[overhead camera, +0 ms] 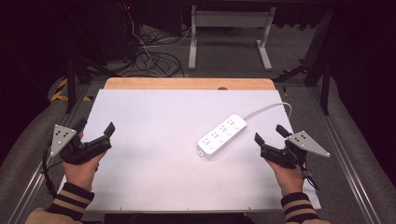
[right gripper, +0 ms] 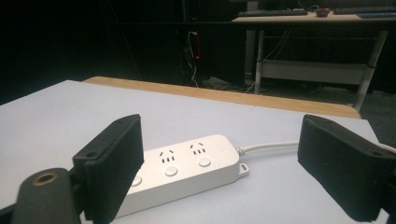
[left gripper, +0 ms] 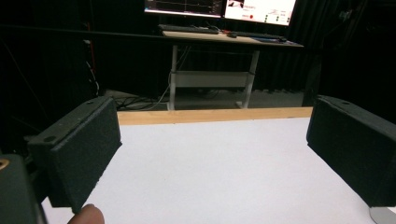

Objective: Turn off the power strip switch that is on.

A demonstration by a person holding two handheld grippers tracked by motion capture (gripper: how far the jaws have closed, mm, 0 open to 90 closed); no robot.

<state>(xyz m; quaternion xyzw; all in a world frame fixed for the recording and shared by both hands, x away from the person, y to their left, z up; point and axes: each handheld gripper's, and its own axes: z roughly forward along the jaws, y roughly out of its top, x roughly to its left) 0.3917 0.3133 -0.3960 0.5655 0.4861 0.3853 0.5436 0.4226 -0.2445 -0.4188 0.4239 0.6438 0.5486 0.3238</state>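
Observation:
A white power strip [overhead camera: 222,136] with several sockets and round buttons lies diagonally right of the middle of the white table sheet [overhead camera: 154,130]. Its white cable [overhead camera: 271,107] runs off toward the far right. My right gripper [overhead camera: 269,134] hovers just right of the strip, open and empty; in the right gripper view the strip [right gripper: 187,165] lies a short way ahead between the wide-apart jaws. My left gripper [overhead camera: 96,127] is held at the sheet's left edge, open, with bare sheet [left gripper: 219,172] ahead of it.
A wooden table edge [overhead camera: 187,83] borders the sheet at the back. Beyond it stand a white desk frame [overhead camera: 229,32] and loose floor cables [overhead camera: 154,56]. Monitors [left gripper: 219,7] sit on a far desk. Metal rails [overhead camera: 348,154] run along both table sides.

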